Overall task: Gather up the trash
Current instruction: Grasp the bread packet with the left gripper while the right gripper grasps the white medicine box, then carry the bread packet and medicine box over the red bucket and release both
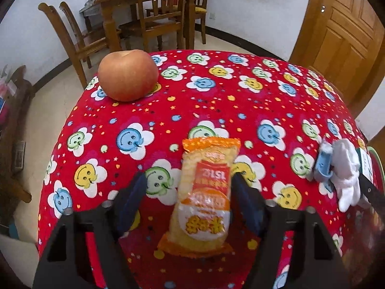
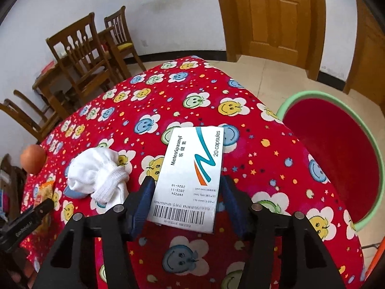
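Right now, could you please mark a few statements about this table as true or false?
1. The snack packet lies between the left gripper's fingers. True.
2. The apple sits inside the red bin. False: it rests on the tablecloth.
3. The medicine box reads 20 capsules. True.
4. The white sock is draped over the medicine box. False: it lies beside it.

White medicine box (image 2: 190,178): "MeteoSpasmyl", "20 capsules", "VN9254", "2026-10". Snack packet (image 1: 204,192): number upside down, illegible.
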Tool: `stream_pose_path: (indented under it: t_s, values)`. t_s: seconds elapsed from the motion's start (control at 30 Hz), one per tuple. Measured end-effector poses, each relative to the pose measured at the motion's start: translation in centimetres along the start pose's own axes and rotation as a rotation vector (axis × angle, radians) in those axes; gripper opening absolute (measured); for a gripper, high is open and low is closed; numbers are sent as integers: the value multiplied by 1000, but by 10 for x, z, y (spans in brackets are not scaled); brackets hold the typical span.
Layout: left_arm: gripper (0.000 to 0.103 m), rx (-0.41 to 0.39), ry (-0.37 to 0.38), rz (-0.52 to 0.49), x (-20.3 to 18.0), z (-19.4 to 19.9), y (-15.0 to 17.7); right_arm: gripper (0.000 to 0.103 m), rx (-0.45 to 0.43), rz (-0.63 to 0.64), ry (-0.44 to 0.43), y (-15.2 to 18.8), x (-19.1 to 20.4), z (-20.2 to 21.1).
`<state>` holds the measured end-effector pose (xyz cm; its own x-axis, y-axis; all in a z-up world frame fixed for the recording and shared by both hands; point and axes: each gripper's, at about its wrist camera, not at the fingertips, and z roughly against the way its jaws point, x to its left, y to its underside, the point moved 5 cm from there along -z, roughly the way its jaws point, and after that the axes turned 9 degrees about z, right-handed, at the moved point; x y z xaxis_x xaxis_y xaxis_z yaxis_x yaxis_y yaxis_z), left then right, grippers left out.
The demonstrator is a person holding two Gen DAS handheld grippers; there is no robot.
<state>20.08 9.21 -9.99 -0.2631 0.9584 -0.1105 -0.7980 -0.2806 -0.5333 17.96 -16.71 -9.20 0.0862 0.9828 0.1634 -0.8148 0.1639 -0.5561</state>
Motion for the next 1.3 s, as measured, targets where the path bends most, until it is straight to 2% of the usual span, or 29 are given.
stream_pose_path:
  t_s: [0.13,0.2,0.63,1.0,1.3]
  values:
    - [41,3,32,6,-5,8,6,57,-6,-34,-36,4,-7,8]
    - [38,5,56,19,-7,13,8,57,-12,-39,-43,5,-11,13]
    - [38,-31,160,0,-34,57,21,57,-62,-53,-54,11,-44,50]
    - [38,-42,290,-86,-107,96,38,58,-124,-108,-12,12,-101,88]
    - [38,-19,378,-190,-183,110,52,58,-132,-162,41,19,-156,94]
